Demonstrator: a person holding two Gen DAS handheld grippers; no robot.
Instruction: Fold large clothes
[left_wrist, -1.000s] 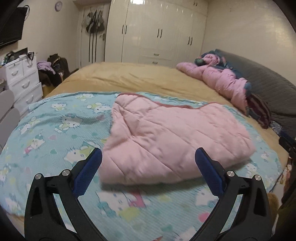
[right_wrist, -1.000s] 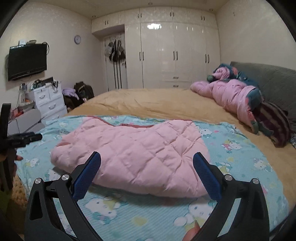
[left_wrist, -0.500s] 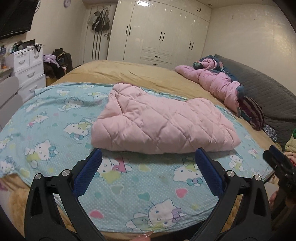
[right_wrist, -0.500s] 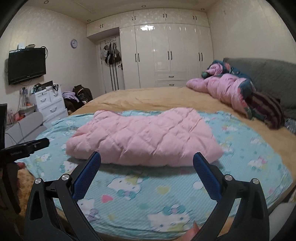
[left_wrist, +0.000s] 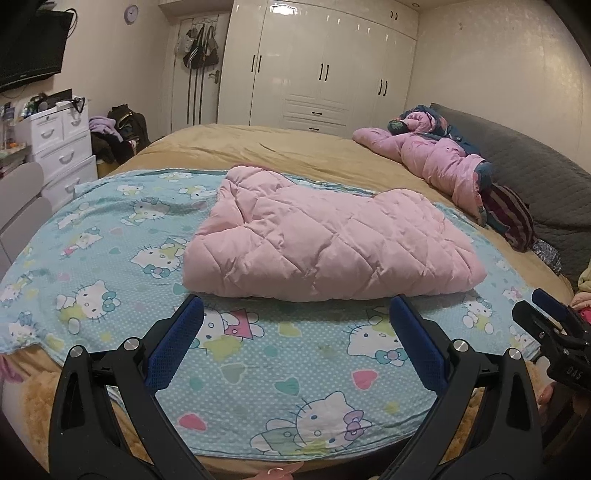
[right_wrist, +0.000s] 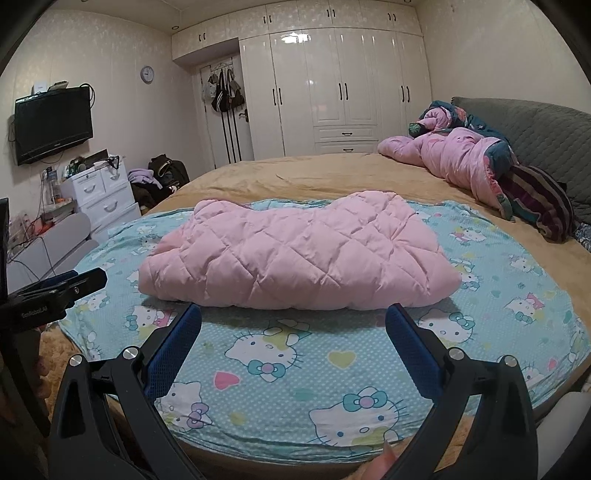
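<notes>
Pink quilted jacket (left_wrist: 328, 243) lies folded in a thick bundle on the cartoon-cat sheet (left_wrist: 122, 258), near the middle of the bed's front edge. Left gripper (left_wrist: 295, 321) and right gripper (right_wrist: 293, 323) both hover off that edge, jaws wide apart, holding nothing, clear of the fabric. Second pink padded garment (right_wrist: 458, 158) is heaped by the grey headboard (right_wrist: 546, 136), far right corner.

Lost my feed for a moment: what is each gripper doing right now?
Left gripper: open, holding nothing, short of the pink quilted coat.
Right gripper: open, holding nothing.
</notes>
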